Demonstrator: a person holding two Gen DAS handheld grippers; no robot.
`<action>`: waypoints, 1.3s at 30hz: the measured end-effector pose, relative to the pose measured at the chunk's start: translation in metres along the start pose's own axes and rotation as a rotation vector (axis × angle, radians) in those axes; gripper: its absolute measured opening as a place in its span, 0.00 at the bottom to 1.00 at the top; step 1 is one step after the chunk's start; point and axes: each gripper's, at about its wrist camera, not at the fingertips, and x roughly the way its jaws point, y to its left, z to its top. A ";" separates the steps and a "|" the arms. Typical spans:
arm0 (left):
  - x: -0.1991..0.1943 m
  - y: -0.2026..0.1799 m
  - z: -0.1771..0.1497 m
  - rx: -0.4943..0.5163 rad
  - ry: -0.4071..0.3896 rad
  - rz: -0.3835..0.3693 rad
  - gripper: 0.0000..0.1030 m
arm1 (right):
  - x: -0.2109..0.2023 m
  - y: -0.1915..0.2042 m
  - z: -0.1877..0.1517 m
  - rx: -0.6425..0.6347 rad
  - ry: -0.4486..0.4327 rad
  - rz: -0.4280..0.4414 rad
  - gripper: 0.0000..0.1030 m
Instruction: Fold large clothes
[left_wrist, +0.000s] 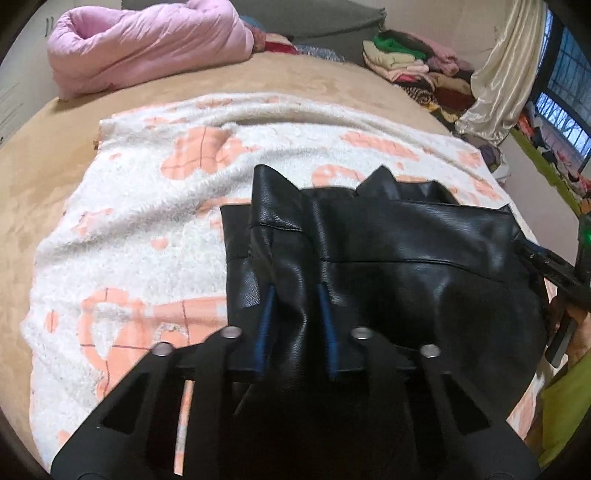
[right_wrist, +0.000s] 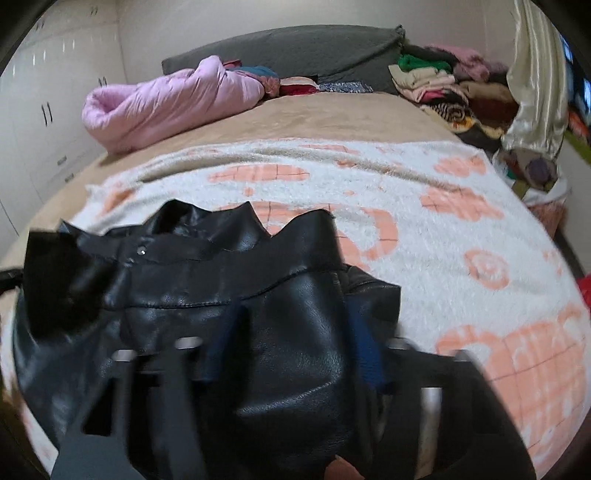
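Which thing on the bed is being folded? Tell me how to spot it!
Find the big tan bed, then the fluffy white blanket with peach shapes on it. On that lies the black leather garment, the only shiny black thing, unlike the puffy pink quilt.

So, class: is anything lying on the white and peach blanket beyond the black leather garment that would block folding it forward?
Nothing visible: both grippers pinch the black leather garment, and the blanket beyond it lies bare.

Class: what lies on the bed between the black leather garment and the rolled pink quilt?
In both wrist views: the white fleece blanket with peach patches, then bare tan bedcover, between garment and quilt.
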 end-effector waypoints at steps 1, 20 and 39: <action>-0.003 0.002 0.000 -0.008 -0.014 -0.009 0.05 | -0.003 -0.002 0.001 0.001 -0.009 -0.007 0.19; 0.001 0.010 0.035 -0.089 -0.191 -0.078 0.01 | -0.020 -0.071 0.007 0.421 -0.171 0.097 0.13; 0.053 0.023 0.032 -0.113 -0.073 -0.009 0.20 | 0.025 -0.081 -0.014 0.462 -0.007 0.003 0.22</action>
